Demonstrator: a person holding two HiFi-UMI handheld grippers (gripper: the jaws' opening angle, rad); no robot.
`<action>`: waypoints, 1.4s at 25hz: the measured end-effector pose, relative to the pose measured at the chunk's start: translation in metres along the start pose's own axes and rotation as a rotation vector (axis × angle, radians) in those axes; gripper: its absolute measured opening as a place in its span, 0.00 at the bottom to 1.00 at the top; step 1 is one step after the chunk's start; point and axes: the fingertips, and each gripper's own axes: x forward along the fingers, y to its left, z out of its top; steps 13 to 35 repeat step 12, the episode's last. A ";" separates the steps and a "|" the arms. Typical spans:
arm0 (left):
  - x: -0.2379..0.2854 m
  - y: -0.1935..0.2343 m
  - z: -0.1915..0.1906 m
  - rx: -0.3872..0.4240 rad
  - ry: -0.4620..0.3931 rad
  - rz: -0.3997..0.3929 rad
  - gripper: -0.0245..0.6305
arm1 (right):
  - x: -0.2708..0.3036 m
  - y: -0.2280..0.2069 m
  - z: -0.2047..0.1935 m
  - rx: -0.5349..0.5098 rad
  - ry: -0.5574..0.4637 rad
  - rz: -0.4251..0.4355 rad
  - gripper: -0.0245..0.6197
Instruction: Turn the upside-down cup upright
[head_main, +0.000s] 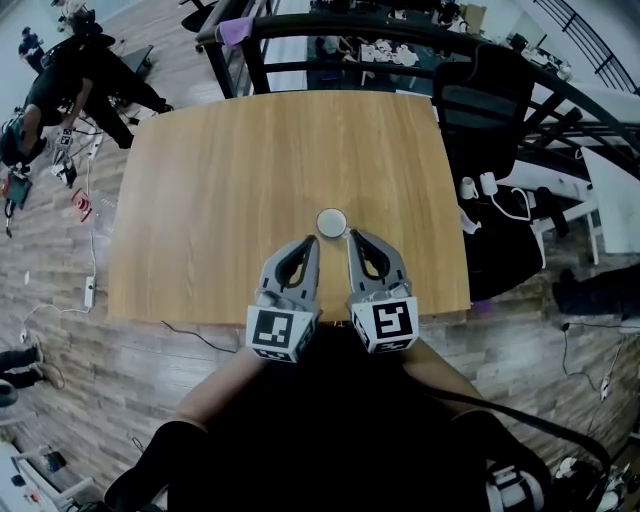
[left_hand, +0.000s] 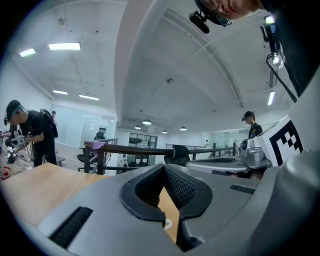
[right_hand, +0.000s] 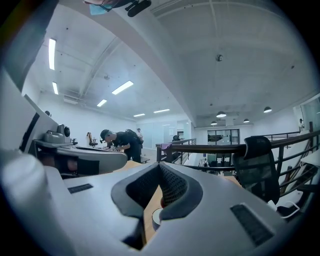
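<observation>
We look down on a broad wooden table (head_main: 220, 200). Over its near edge we hold the left gripper (head_main: 311, 242) and the right gripper (head_main: 352, 236) side by side, each with its jaws pressed together on nothing. A small white cup (head_main: 331, 222) stands on the table just past their tips.

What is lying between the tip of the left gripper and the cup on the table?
Nothing. In the head view, only a narrow strip of the bare wooden table shows between the left gripper and the cup.
</observation>
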 end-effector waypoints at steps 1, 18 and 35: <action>0.001 0.001 0.002 0.004 -0.002 -0.004 0.05 | 0.001 0.000 0.004 -0.004 -0.010 -0.001 0.06; 0.014 -0.001 0.003 0.030 -0.003 -0.029 0.05 | 0.006 -0.002 0.011 0.001 -0.027 0.005 0.06; 0.014 -0.001 0.003 0.030 -0.003 -0.029 0.05 | 0.006 -0.002 0.011 0.001 -0.027 0.005 0.06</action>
